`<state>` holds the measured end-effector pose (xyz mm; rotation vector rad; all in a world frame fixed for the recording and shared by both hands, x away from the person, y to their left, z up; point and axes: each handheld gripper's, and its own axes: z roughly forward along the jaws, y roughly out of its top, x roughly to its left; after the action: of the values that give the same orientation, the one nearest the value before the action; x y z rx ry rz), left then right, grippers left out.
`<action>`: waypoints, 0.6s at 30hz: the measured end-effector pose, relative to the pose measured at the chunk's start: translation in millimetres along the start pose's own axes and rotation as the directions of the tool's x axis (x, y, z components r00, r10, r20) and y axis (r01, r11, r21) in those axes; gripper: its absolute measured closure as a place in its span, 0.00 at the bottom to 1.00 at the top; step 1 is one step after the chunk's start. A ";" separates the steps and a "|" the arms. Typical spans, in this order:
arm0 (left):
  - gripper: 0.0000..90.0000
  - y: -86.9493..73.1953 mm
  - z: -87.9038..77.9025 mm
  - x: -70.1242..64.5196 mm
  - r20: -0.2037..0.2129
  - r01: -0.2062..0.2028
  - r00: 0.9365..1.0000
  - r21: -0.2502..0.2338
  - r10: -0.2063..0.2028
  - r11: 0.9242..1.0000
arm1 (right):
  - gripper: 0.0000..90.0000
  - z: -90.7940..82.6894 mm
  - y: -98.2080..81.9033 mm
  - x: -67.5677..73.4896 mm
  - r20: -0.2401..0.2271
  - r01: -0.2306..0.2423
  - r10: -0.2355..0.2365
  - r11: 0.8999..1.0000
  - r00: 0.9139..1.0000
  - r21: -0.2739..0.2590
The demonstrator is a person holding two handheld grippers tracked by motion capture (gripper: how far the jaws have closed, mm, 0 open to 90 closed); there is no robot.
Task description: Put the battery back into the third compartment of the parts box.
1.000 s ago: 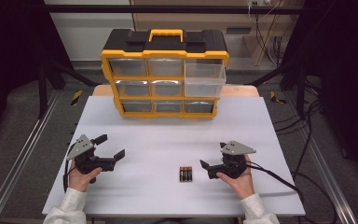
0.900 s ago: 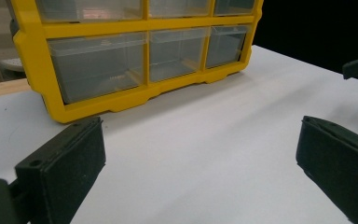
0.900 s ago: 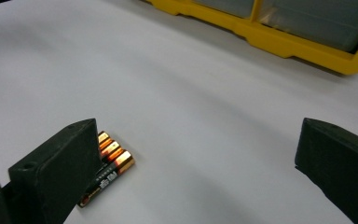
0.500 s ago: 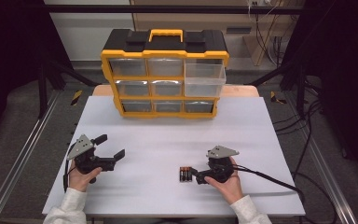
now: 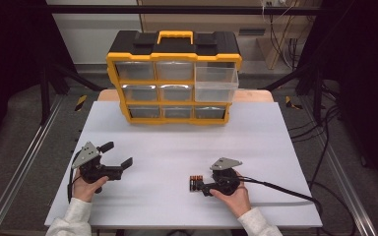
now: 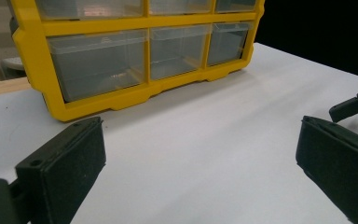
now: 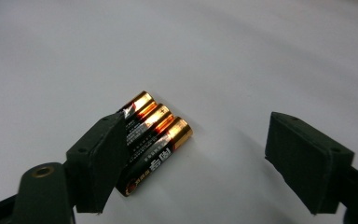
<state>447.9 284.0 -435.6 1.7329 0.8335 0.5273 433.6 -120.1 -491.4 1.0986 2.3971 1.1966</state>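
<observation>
Your right gripper (image 5: 197, 186) sits low on the white table (image 5: 177, 147), near its front edge, right hand (image 5: 234, 194) wrapped round the body from behind, jaws pointing toward the table's left side. Its jaws have just been closing but are still apart. In the right gripper view the batteries (image 7: 151, 137) — three, lying side by side, gold ends away from the camera — sit between the jaws, hard against one jaw, w/ a clear gap to the other; can't tell if that near pad actually touches them. In the high view the batteries (image 5: 194, 182) lie right at the jaw tips. Your left gripper (image 5: 115, 156) is well apart on the table's left, left hand (image 5: 86, 183) under it, wrist resting near the front edge, jaws wide apart w/ nothing between — aimed across the table toward the yellow drawer organizer (image 5: 174, 78) at the back.
</observation>
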 end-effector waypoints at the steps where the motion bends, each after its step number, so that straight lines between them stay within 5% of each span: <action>1: 0.01 -0.2 0.1 -0.4 0.000 0.000 1.000 0.000 0.000 1.000 | 0.27 0.3 0.0 0.4 0.001 0.001 -0.001 1.000 1.000 0.005; 18: 0.01 -0.3 0.3 -0.5 -0.005 -0.003 1.000 -0.002 0.003 1.000 | 0.61 0.2 -0.2 1.6 -0.052 0.002 0.001 0.998 0.999 0.057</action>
<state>447.7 283.5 -435.9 1.7322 0.8339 0.5344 432.4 -118.9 -491.5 1.0961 2.4850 1.1766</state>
